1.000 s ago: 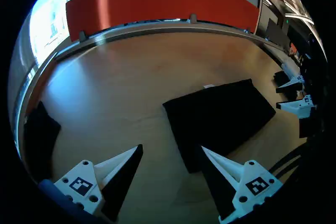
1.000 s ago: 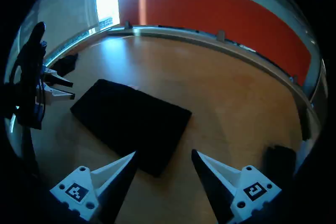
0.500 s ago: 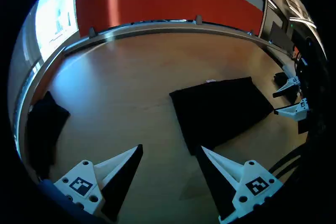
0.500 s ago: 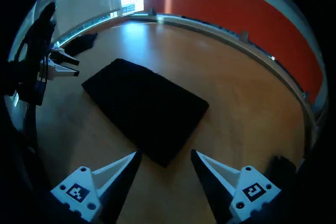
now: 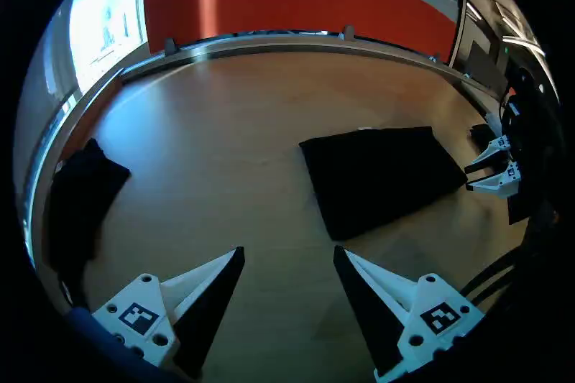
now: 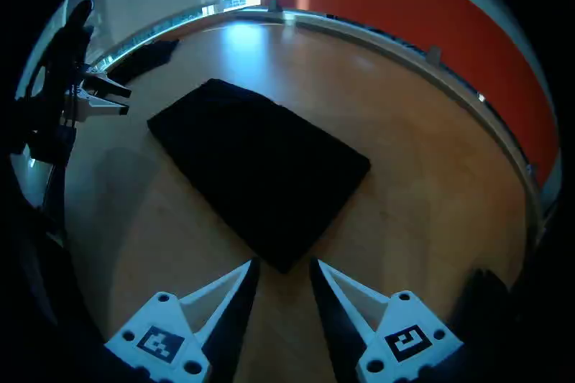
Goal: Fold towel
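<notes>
Hovering at the near corner of the black towel [image 6: 259,167], flat mid-frame on the table [image 6: 417,146], the right tool [image 6: 281,289] stood narrowly parted, the left tool [image 5: 287,275] wide, both empty; pinching that corner seemed next.

A pale wooden desk [image 5: 215,131] carries a black towel [image 5: 381,174] lying flat right of its middle, and a dark cloth [image 5: 83,196] heaped at its left edge, well apart
</notes>
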A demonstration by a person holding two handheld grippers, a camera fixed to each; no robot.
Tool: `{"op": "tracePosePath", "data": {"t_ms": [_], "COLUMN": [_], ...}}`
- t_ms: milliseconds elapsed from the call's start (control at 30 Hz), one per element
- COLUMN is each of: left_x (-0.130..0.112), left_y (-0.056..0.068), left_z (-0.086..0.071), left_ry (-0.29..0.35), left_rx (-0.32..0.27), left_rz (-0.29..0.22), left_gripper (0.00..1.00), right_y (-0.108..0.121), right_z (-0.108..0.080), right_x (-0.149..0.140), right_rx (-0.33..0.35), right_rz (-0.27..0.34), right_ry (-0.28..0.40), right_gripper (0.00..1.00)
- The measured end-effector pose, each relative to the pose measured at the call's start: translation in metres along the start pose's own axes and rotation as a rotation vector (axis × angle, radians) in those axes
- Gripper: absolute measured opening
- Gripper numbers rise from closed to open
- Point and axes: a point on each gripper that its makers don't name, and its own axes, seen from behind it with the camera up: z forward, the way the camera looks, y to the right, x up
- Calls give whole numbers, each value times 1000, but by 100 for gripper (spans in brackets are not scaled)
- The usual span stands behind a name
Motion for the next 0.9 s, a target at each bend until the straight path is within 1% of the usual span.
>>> {"op": "tracePosePath", "data": {"t_ms": [267,533,567,667,900], "left_x": [-3,-4,-4,-4,-5], "left_y": [-2,-1,-1,-1,-3], "left_z": [-4,-5,-6,-6,-9], "left_ry": [-1,-2,-2,-1,0], "left_rx": [5,5,5,5,5], "left_rz": [3,7,8,10,10], "left_gripper": [92,92,92,92,92], "right_y": [0,-2,-2,-4,-5], "right_z": [2,2,2,1,-3], "right_x": [-4,-2,-1,2,10], "right_rx": [16,23,22,25,12], "right_rz": [-16,-22,-22,-26,-46], "right_ry": [-15,-8,-5,3,19], "right_gripper": [48,13,10,7,6]}}
